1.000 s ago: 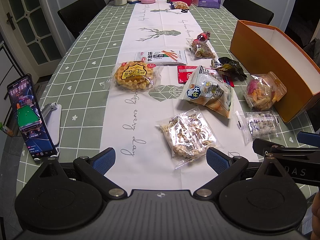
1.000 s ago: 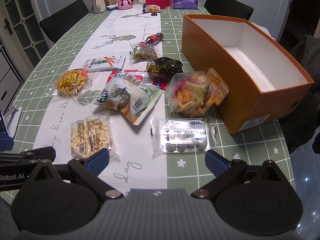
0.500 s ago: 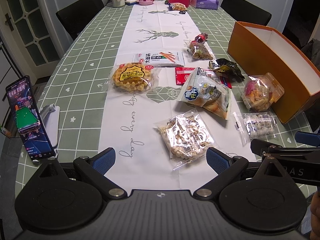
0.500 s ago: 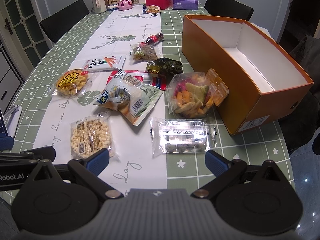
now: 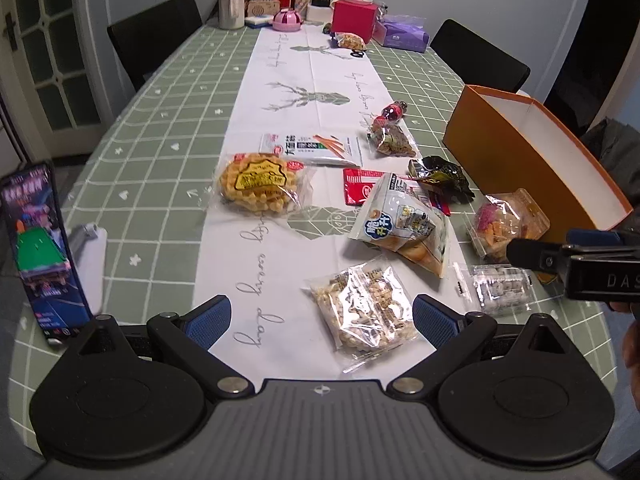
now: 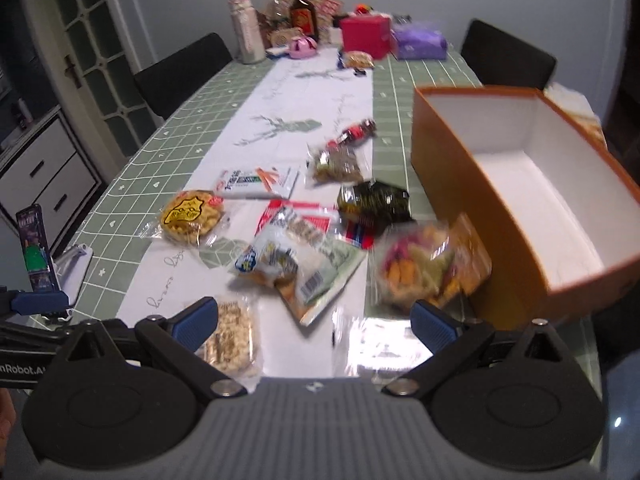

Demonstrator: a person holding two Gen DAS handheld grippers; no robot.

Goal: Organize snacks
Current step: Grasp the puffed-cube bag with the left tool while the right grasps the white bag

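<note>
Snacks: a loose scatter of packets along the white runner of the green checked table [image 5: 160, 132].
Clear tray pack: the small tray pack [image 5: 500, 289] lies near the table's front edge, just ahead of the right gripper [image 6: 314, 322]; in the right wrist view it is blurred and glaring.
Puffed-snack bag: the puffed-snack bag [image 5: 366, 312] lies flat between the left gripper's blue pads.
Crisp bags: the white-and-blue bag [image 5: 404, 224] lies mid-table, with the mixed coloured chips [image 5: 506, 222] right against the box.
Waffle: the wrapped waffle [image 5: 260, 182] sits further left, beside a flat white packet [image 5: 310, 148].
Orange box: the orange box [image 6: 520, 184] stands open on the right side; its white inside holds nothing.
Left gripper: the left gripper [image 5: 320, 320] is spread wide, gripping nothing, low over the table.
Right gripper: equally wide apart, nothing between its pads.
Phone: a lit phone [image 5: 38, 248] is propped upright at the left edge.
</note>
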